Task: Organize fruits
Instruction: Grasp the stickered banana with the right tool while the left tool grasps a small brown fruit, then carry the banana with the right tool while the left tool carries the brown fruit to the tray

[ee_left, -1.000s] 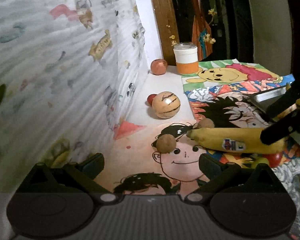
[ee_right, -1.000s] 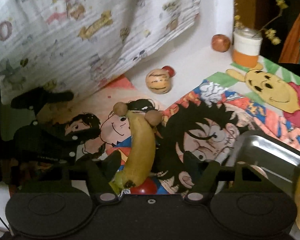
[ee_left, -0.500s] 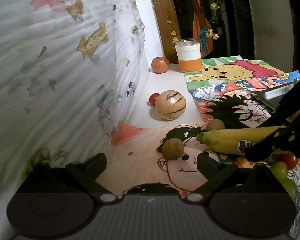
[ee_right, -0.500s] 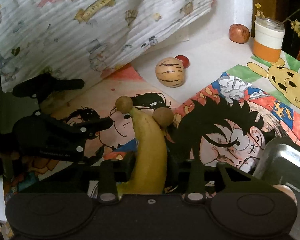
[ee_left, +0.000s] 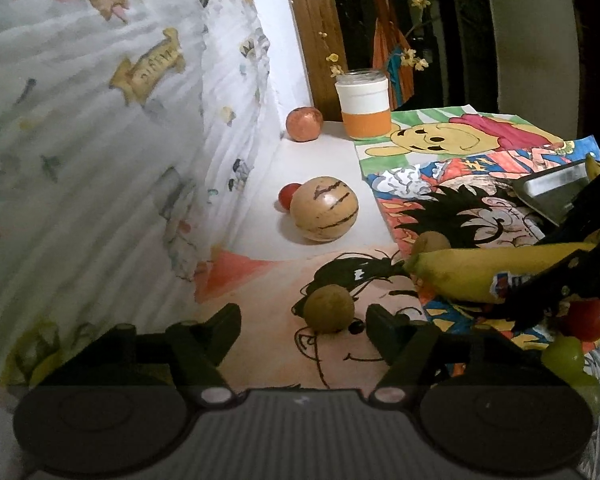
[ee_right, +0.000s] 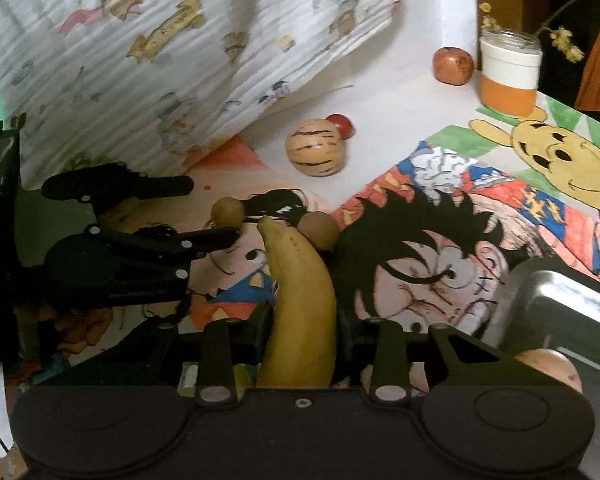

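My right gripper (ee_right: 302, 316) is shut on a yellow banana (ee_right: 302, 300), which also shows in the left wrist view (ee_left: 484, 272) at the right. My left gripper (ee_left: 304, 320) is open, with a small brown round fruit (ee_left: 329, 307) between its fingers, nearer the right one; that fruit also shows in the right wrist view (ee_right: 228, 211). A second small brown fruit (ee_right: 319, 229) lies by the banana's tip. A striped melon (ee_left: 324, 214) and a red cherry tomato (ee_left: 288, 196) lie further back. A metal tray (ee_right: 572, 312) stands at the right.
A red apple (ee_left: 304, 124) and a white-and-orange jar (ee_left: 364, 109) stand at the back. A patterned cloth (ee_left: 100, 140) hangs along the left. A red tomato (ee_left: 588, 319) and a green fruit (ee_left: 564, 356) lie under the banana. Cartoon drawings cover the table.
My right gripper has closed on the banana and lifted it a little. My left gripper has moved forward, so that the small brown fruit sits between its fingers.
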